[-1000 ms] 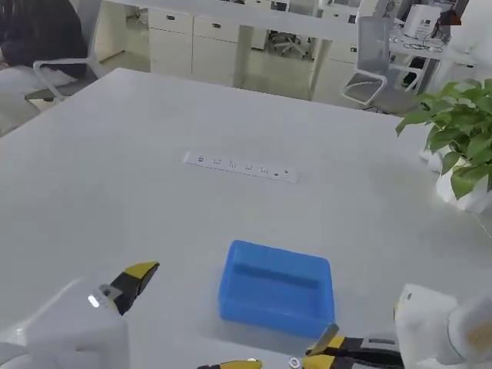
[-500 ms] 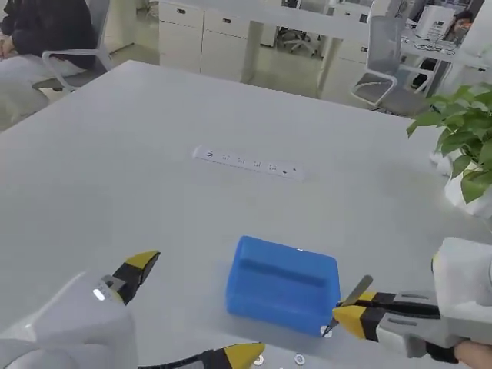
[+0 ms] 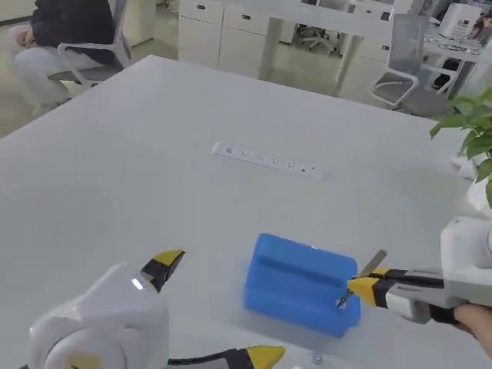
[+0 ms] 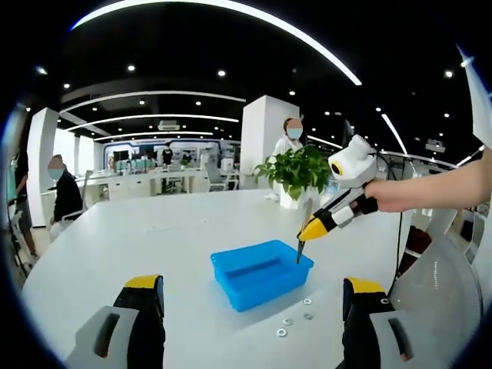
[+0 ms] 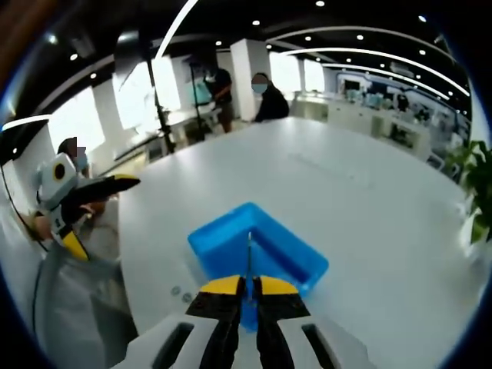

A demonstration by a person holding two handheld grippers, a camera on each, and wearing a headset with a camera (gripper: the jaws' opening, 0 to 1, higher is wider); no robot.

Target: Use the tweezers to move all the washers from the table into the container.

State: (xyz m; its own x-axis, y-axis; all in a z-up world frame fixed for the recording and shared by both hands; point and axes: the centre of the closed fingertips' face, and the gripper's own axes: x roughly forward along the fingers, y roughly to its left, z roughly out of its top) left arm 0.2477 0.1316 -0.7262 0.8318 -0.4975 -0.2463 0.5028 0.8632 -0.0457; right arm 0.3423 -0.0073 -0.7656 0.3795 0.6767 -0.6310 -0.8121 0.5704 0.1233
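The blue container [image 3: 300, 283] sits on the white table [image 3: 154, 177]. My right gripper [image 3: 360, 290] is shut on thin metal tweezers [image 3: 343, 300], whose tip hangs over the container's near right corner. Whether the tip carries a washer is too small to tell. From the right gripper view the tweezers [image 5: 249, 250] point down into the container [image 5: 231, 240]. Several washers [image 4: 287, 321] lie on the table just in front of the container [image 4: 257, 273], one of them a washer [image 3: 316, 358] at the head view's lower edge. My left gripper [image 3: 217, 310] stands open and empty, near left of the container.
A white power strip [image 3: 267, 162] lies mid-table beyond the container. A potted plant [image 3: 477, 131] stands at the right edge. Office chairs [image 3: 403, 61] and a seated person [image 3: 61, 31] are past the far edge.
My right gripper has lifted the tweezers from the table in front of the container to above its right corner. The left gripper stays open; the head camera has shifted.
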